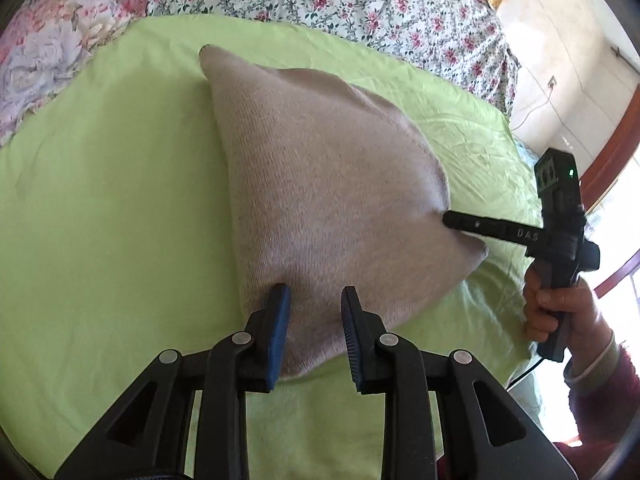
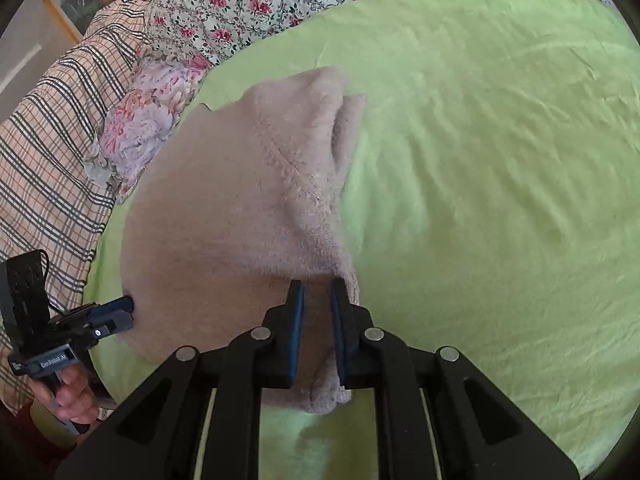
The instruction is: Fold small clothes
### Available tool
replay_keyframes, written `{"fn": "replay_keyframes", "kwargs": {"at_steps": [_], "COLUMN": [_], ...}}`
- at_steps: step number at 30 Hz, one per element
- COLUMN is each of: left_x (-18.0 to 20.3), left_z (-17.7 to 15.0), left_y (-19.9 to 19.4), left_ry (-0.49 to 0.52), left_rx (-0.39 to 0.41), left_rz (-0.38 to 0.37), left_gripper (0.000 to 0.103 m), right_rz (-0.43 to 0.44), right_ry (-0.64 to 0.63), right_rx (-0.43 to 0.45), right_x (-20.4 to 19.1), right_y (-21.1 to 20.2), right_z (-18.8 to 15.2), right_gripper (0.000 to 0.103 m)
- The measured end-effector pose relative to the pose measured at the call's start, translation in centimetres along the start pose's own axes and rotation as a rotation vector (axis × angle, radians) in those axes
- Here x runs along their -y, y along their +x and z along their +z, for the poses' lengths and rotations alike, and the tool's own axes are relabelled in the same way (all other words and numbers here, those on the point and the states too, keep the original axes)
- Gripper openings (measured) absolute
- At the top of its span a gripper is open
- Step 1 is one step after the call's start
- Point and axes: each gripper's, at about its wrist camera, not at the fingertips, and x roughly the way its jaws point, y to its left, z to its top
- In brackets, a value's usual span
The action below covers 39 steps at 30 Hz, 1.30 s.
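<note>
A light green sheet (image 1: 100,200) covers the bed and carries everything; along its far edge runs a flowered quilt (image 1: 360,4), and in the right wrist view a checked blanket (image 2: 48,168) lies past the sheet's left edge.

On the middle of the green sheet lies the beige knitted garment (image 1: 320,184), a small piece of clothing with a fuzzy inner side showing along one seam in the right wrist view (image 2: 240,208). It is partly raised off the sheet, tented between the two tools, with one pointed corner reaching toward the far edge.

The left gripper (image 1: 316,300) stands over the near corner of the garment. Its jaws are narrowly apart, the blue pads (image 1: 280,320) on either side of the cloth; whether they press on it I cannot tell.

The right gripper (image 2: 316,292) sits at the garment's other near edge, by the fuzzy seam. Its jaws are close together with knit fabric between the pads (image 2: 297,320). In the left wrist view its black fingers (image 1: 472,226) meet the cloth's side edge, and a hand (image 1: 552,304) in a dark red sleeve (image 1: 600,400) grips its handle.
</note>
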Motion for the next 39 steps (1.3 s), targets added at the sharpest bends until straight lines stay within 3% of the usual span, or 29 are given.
{"fn": "replay_keyframes", "kwargs": {"at_steps": [5, 6, 7, 8, 11, 17, 22, 26, 27, 29, 32, 39], "left_x": [0.0, 0.0, 0.0, 0.1, 0.4, -0.1, -0.9, -1.1, -1.0, -1.1, -1.7, -2.7], "left_z": [-0.4, -0.3, -0.5, -0.6, -0.4, 2.6, 5.8, 7.6, 7.8, 8.0, 8.0, 7.9], "left_y": [0.2, 0.5, 0.3, 0.2, -0.9, -2.7, -1.9, -0.3, 0.1, 0.9, 1.9, 1.1], "left_ry": [0.008, 0.008, 0.011, 0.019, 0.028, 0.018, 0.004, 0.008, 0.015, 0.027, 0.014, -0.032], "left_rx": [0.003, -0.002, -0.005, -0.011, -0.010, 0.065, 0.098, 0.093, 0.090, 0.080, 0.066, 0.072], "left_rz": [0.008, 0.007, 0.006, 0.011, 0.009, 0.027, 0.053, 0.039, 0.044, 0.062, 0.071, 0.041], "left_gripper": [0.027, 0.027, 0.027, 0.027, 0.028, 0.034, 0.034, 0.034, 0.034, 0.035, 0.035, 0.035], "right_rz": [-0.024, -0.049, -0.065, -0.056, 0.000, 0.012, 0.106, 0.175, 0.106, -0.001, 0.098, 0.100], "right_ry": [-0.009, -0.004, 0.005, 0.030, 0.053, -0.025, -0.021, -0.034, -0.023, 0.020, 0.153, 0.097], "right_rx": [-0.004, -0.012, -0.024, -0.033, 0.033, 0.104, 0.117, -0.015, -0.041, -0.045, -0.021, 0.060], "right_x": [0.1, 0.3, 0.3, 1.0, 1.0, -1.0, -2.2, -3.4, -2.9, -1.3, 1.8, -0.4], "right_y": [-0.6, -0.6, -0.6, -1.0, -3.0, -2.7, 0.8, 5.9, 7.2, 8.6, 8.8, 3.7], "right_z": [-1.0, -1.2, -1.3, -1.2, -0.3, 5.8, 11.6, 14.9, 15.2, 15.2, 14.2, 12.1], "right_gripper": [0.014, 0.016, 0.029, 0.033, 0.033, 0.033, 0.033, 0.033, 0.033, 0.033, 0.030, 0.033]}}
